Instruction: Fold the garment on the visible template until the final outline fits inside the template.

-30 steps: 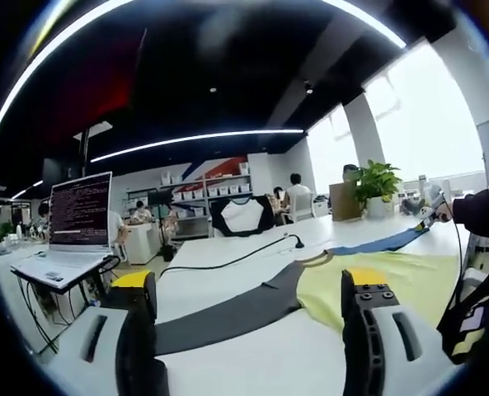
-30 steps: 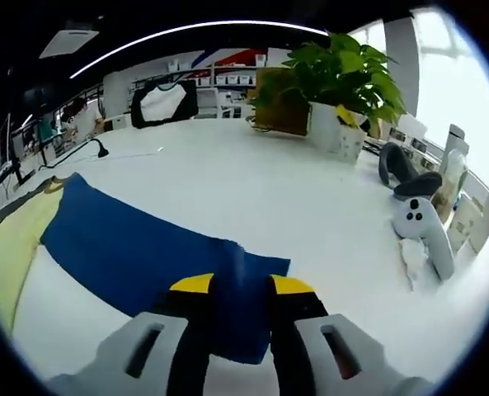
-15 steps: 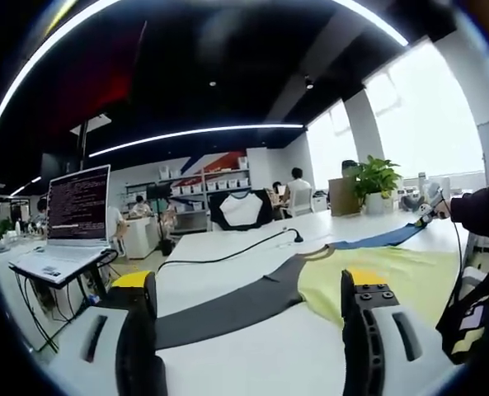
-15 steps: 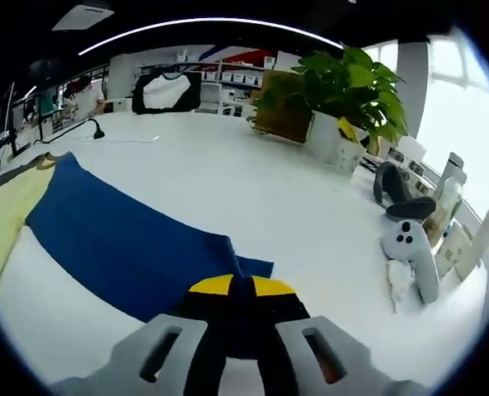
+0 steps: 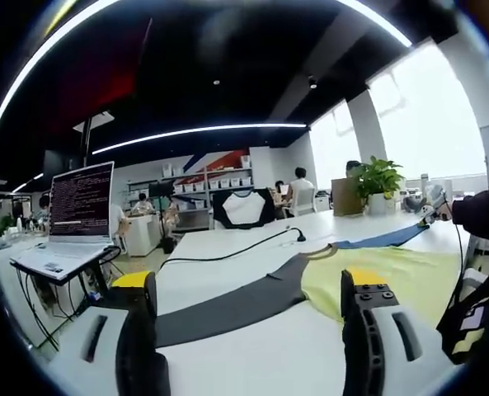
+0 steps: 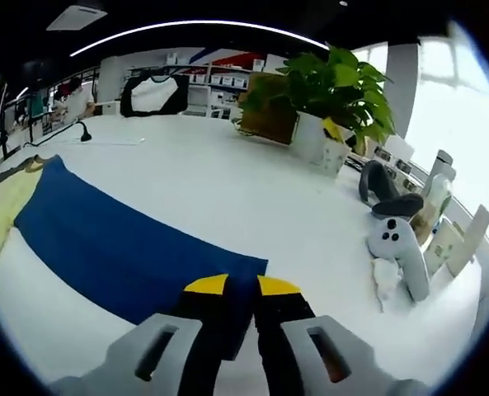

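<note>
The right gripper (image 6: 242, 290) is clenched on the soft blue sleeve (image 6: 112, 247) of the garment (image 5: 376, 276), lying flat on the smooth white table (image 6: 228, 186). The left gripper (image 5: 248, 305) stands released above the dark grey sleeve (image 5: 228, 309). Beyond, a leafy potted plant (image 6: 331, 87).

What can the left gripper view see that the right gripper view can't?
The left gripper view has an open laptop on a stand, the garment's dark grey sleeve, and its own open tongs. The right gripper view has a white game controller and its own tongs shut on the blue sleeve. Both share the white table, the potted plant, the yellow garment body and that blue sleeve.
</note>
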`<state>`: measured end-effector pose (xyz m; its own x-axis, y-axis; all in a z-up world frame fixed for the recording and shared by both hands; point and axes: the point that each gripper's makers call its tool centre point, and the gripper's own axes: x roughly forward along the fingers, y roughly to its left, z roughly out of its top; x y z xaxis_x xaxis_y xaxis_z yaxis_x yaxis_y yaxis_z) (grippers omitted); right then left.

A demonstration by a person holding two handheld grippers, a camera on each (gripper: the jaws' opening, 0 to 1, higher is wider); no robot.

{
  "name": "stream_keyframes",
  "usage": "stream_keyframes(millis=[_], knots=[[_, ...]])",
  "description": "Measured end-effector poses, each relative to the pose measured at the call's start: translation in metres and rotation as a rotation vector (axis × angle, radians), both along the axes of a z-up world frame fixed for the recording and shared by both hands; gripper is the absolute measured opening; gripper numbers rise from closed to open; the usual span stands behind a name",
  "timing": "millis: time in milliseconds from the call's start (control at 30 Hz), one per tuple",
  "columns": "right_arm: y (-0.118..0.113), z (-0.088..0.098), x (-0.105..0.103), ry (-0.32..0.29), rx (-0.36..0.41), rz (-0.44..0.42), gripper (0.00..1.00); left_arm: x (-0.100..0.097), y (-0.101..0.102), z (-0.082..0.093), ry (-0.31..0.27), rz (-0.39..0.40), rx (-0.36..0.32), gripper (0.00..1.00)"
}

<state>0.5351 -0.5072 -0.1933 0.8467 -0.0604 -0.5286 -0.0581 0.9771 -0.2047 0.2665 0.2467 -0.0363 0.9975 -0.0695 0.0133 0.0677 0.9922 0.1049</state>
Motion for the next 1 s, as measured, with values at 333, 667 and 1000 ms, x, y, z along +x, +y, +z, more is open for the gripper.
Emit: stream_keyframes(millis=[333,667,1000], knots=[[0.000,0.017,0.003,-0.124,0.084,-0.015,0.42,0.001,0.002,-0.001,0.004,0.002,-0.003,0.97],[-0.013,0.036,-0.007,-0.212,0.044,-0.002,0.76,-0.003,0.009,0.001,-0.003,0.010,-0.006,0.97],[-0.012,0.027,-0.014,-0.168,0.006,0.015,0.84,-0.004,0.013,0.003,-0.006,0.024,-0.010,0.97]])
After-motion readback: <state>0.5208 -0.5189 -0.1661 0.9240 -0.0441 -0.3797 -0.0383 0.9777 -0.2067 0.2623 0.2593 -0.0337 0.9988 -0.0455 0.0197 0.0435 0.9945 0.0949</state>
